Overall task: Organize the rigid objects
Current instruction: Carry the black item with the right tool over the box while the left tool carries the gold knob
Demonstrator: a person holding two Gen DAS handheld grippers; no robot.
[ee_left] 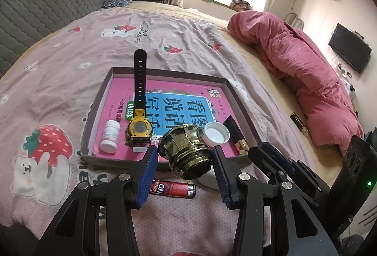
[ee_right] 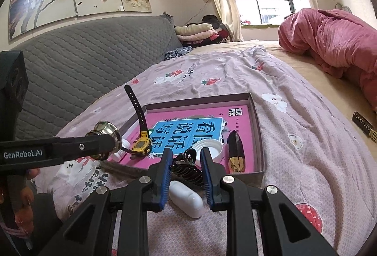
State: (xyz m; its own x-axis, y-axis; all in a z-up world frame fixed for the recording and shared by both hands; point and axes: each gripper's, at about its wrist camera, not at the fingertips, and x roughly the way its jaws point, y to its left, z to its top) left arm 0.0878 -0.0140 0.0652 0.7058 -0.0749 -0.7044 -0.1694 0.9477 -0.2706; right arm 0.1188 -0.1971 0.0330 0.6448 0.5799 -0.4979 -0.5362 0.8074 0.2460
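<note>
My left gripper (ee_left: 186,154) is shut on a shiny brass-coloured metal knob (ee_left: 186,152) and holds it above the near edge of the shallow box (ee_left: 169,73); the knob also shows in the right wrist view (ee_right: 107,136). The box holds a pink book (ee_left: 169,100), a yellow watch (ee_left: 139,125), a white pill bottle (ee_left: 109,136), a white cap (ee_left: 216,133) and a dark pointed object (ee_right: 235,154). My right gripper (ee_right: 185,157) is shut on a black hair claw clip (ee_right: 186,166) just above the box's near edge.
A red battery (ee_left: 174,187) and a white case (ee_right: 186,198) lie on the bedsheet in front of the box. A small dark bar (ee_right: 364,125) lies to the right. A pink duvet (ee_right: 329,41) is heaped at the far right; a grey headboard (ee_right: 82,62) stands left.
</note>
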